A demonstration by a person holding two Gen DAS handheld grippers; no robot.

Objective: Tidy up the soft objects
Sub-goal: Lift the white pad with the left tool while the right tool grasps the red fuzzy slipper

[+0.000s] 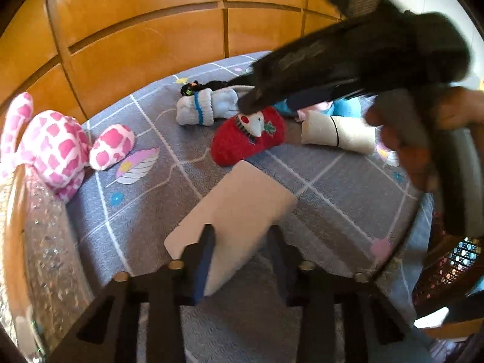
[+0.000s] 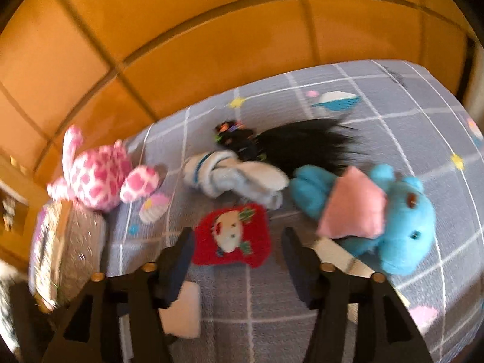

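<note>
In the left wrist view my left gripper point(image 1: 243, 239) is shut on a flat white pad point(image 1: 236, 205), which is held tilted above the grey checked bedsheet point(image 1: 332, 187). A red fuzzy sock point(image 1: 248, 139) with a white figure lies just beyond it. My right gripper point(image 1: 251, 104) reaches in blurred from the upper right, its tip over the sock's far edge. In the right wrist view my right gripper point(image 2: 236, 239) stands open with the red sock point(image 2: 233, 236) below its spread fingers, untouched. A rolled pale blue sock point(image 2: 230, 175) and a blue plush point(image 2: 393, 211) with a pink cloth lie beyond.
A pink-and-white plush point(image 1: 57, 148) sits at the left by a glittery box point(image 1: 45, 227). A cream roll with a black band point(image 1: 335, 133) lies right of the red sock. Black hair point(image 2: 302, 145) lies further back. A wooden wardrobe point(image 1: 145, 39) rises behind the bed.
</note>
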